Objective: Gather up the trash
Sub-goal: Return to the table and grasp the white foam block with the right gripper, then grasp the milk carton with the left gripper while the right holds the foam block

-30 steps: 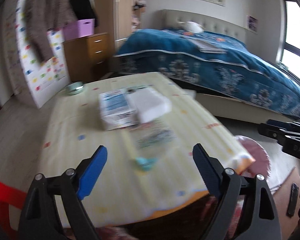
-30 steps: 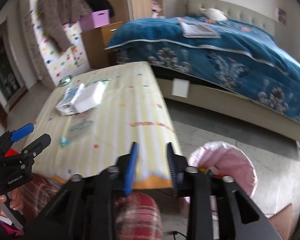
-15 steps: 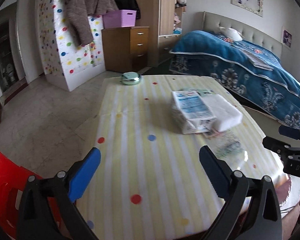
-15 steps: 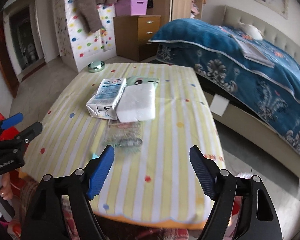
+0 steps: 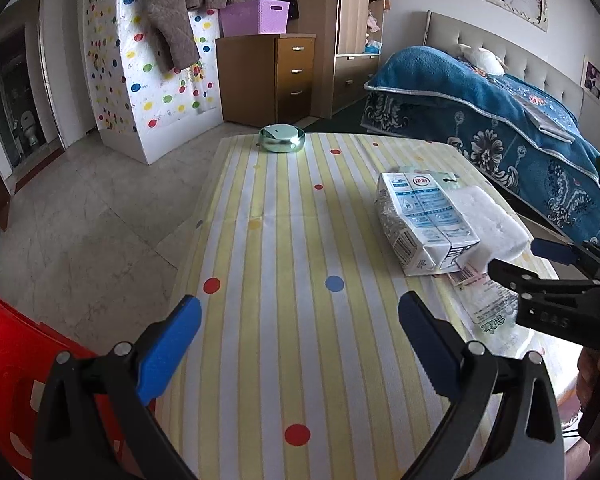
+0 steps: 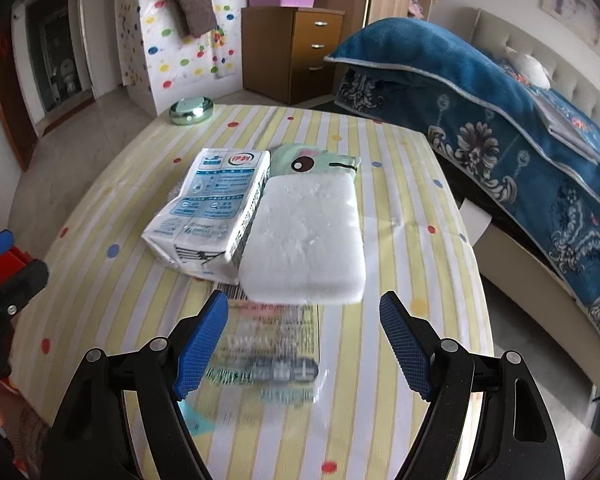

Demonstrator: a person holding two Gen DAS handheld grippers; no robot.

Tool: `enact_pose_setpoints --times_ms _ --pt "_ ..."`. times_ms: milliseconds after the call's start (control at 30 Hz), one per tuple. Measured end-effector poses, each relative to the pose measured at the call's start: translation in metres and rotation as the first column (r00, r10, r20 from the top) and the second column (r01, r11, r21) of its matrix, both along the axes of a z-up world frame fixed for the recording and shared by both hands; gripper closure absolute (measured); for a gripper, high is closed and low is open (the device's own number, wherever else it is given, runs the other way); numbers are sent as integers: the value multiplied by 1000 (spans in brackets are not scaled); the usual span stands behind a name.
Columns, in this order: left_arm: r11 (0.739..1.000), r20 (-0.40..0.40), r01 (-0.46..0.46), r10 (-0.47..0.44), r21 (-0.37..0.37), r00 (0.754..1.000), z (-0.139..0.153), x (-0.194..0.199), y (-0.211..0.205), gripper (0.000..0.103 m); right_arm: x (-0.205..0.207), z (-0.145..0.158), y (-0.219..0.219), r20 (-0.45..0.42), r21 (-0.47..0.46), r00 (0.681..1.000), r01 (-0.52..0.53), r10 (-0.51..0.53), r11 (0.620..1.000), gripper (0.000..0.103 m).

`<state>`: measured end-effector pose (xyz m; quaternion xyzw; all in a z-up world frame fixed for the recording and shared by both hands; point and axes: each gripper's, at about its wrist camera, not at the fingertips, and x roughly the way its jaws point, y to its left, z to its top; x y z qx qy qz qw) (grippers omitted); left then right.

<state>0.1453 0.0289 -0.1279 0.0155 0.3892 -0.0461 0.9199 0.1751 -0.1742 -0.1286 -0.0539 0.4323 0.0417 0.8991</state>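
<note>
Table (image 6: pixel 420 184): striped, dotted cloth carries all the clutter.
Milk carton pack (image 6: pixel 216 208): beside the white pad, mid-table.
Clear wrapper (image 6: pixel 268 344): flat trash just nearer than the carton pack.
Right gripper (image 6: pixel 304 344): jaws wide, empty, straddling the wrapper, likely to pinch it.
Left gripper (image 5: pixel 300 344): spread wide, empty, left of the carton pack.

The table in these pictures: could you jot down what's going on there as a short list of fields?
surface: table with striped, dotted cloth
trash nearest gripper: clear plastic wrapper, flat on the cloth
beside it: milk carton pack touching white tissue pack
under them: green cartoon pouch
far edge: round green tin
right gripper: open, above the wrapper, holding nothing
left gripper: open, over bare cloth, holding nothing
</note>
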Motion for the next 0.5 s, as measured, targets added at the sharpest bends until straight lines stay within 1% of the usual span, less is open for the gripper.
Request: enact_pose_setpoints --times_ms 67,133,200,233,267,300,333,500 --pt "1000 -5 6 -6 3 1000 -1 0 -2 7 5 -2 0 -4 -9 1000 0 0 1000 25" --pt "1000 -8 10 -10 4 1000 -2 0 -5 7 8 -4 1 -4 -12 1000 -3 3 1000 28" --pt "1000 -9 16 -16 6 1000 -1 -2 -8 7 10 -4 0 0 -13 1000 -8 8 1000 37" --pt "1000 -7 20 -20 7 1000 1 -4 -10 7 10 -4 -1 3 -12 1000 -9 9 1000 38" --pt "1000 -5 23 -23 7 1000 2 -5 -12 7 7 -2 -2 10 -9 1000 -10 10 1000 43" --pt "1000 -3 28 -28 8 1000 3 -6 -15 7 4 -1 -4 17 -4 1000 -10 10 1000 46" --pt "999 -1 35 -35 9 999 5 -8 -18 7 3 1 -6 21 -1 1000 -9 9 1000 47" --pt "997 6 77 -77 17 997 10 -14 -37 7 -30 24 -33 99 66 994 34 -40 997 48"
